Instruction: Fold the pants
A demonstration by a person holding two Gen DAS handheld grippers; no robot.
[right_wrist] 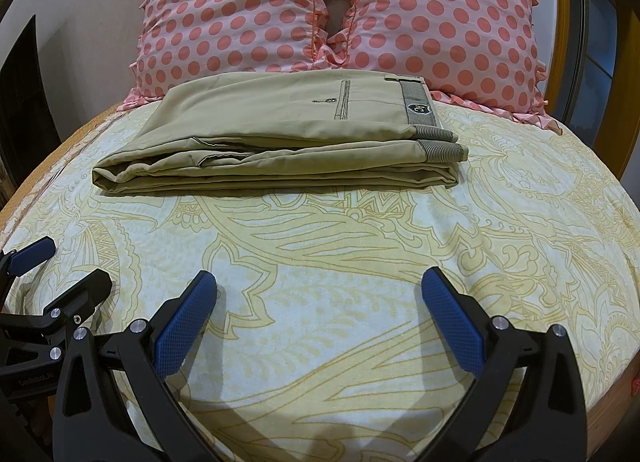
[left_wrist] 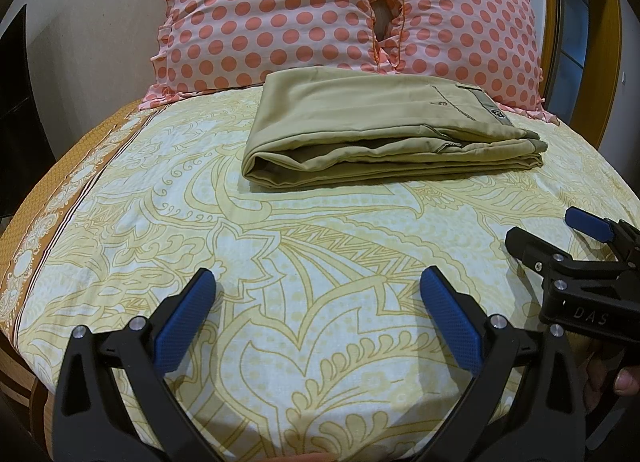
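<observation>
We have the pants [left_wrist: 384, 130] lying in a flat folded stack in the upper middle of both frames, tan cloth in several layers, resting on the bedsheet [left_wrist: 280, 262] just in front of the two pillows [left_wrist: 272, 10]. In the left wrist view the rounded fold edge faces the left side of the frame and the layered ends point right. From the right wrist view we get the pants [right_wrist: 280, 134] more square-on, and here the striped waistband with its small badge shows clearly at the right end, along with a buttoned pocket on top; the other view shows that only at a slant.

Below the stack, a broad stretch of yellow patterned sheet lies bare down to our tools. Our left gripper [left_wrist: 318, 302] sits at the bottom of its frame, fingers spread wide, holding nothing. Our right gripper [right_wrist: 320, 302] sits the same way, spread and holding nothing. Each view catches the other tool at its side edge, the right gripper [left_wrist: 560, 246] low on the right, the left gripper [right_wrist: 52, 274] low on the left. The sheet's brown border [left_wrist: 52, 202] runs down the left edge.
</observation>
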